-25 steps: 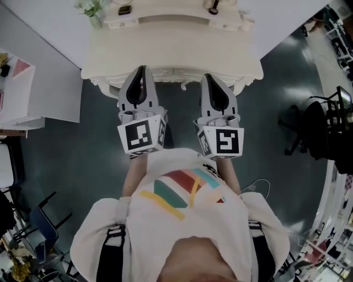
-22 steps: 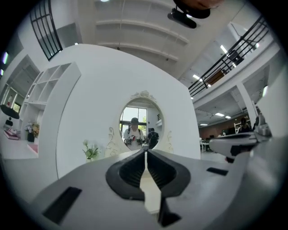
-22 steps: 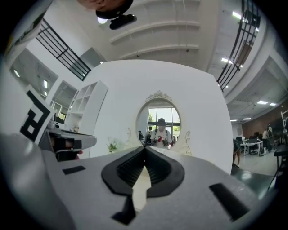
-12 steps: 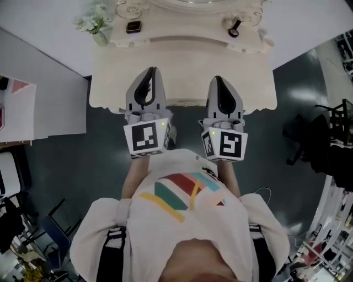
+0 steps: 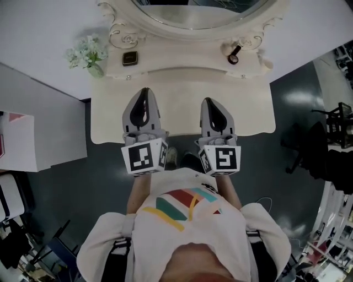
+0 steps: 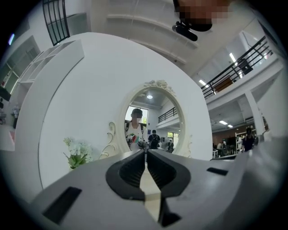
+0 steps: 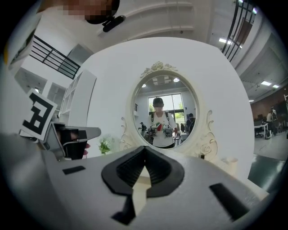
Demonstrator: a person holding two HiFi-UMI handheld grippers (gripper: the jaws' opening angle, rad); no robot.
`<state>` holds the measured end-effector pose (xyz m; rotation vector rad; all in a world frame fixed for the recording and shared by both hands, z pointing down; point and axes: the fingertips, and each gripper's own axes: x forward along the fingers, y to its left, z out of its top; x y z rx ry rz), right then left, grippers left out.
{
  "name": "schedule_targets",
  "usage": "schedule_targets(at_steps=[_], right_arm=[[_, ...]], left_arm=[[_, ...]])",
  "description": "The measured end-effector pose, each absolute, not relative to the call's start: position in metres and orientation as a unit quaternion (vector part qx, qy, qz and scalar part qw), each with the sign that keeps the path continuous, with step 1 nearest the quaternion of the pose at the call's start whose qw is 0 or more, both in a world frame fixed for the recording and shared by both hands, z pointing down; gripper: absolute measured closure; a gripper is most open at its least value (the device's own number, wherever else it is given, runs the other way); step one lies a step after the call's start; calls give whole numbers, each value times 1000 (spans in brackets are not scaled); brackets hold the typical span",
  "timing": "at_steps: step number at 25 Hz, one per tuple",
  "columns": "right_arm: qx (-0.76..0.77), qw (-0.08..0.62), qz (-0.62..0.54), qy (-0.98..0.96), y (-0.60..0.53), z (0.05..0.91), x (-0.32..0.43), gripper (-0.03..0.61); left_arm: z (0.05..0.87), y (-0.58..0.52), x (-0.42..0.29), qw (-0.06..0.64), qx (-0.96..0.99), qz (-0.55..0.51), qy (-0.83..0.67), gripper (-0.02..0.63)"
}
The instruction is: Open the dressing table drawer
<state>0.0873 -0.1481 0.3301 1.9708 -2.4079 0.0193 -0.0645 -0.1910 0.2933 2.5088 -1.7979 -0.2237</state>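
Head view is looking straight down on the dressing table, and the drawer itself is not showing anywhere. I am judging it to be sitting in the front face under the near edge of the cream tabletop [image 5: 182,118], tucked beneath the overhang. So the opening is not yet starting; this is reading as the approach step.

The left gripper [image 5: 144,91] and the right gripper [image 5: 209,101] are hanging side by side over the front half of the tabletop. They are pointing level at the oval mirror [image 5: 193,14] and touching nothing. Both are empty. The left gripper view is showing its jaws pressed together down to a hairline slit. The right gripper view is showing its tips meeting, with only pale tabletop glimpsed behind the pads.

The next move, as I am reading it, is calling for dropping off the tabletop to the front face, spreading the jaws, closing on a handle and pulling toward the person. Whether one handle or two are waiting there, I cannot tell.

Further out, a small vase of white flowers [image 5: 87,56] is standing at the back left corner. A little dark square object [image 5: 129,58] is lying near it on the raised back shelf, and a dark stick-like item [image 5: 234,54] is lying toward the right. Both are too small to name. The head view's top edge is cutting off the mirror, and the person's torso is covering the floor right before the table.
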Motion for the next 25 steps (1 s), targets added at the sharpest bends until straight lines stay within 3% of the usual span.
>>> schedule_targets(at_steps=[25], right_arm=[[569,0,3,-822,-205,326,73,578]], left_arm=[[298,-228,-56,-7,782,-40,-622,598]])
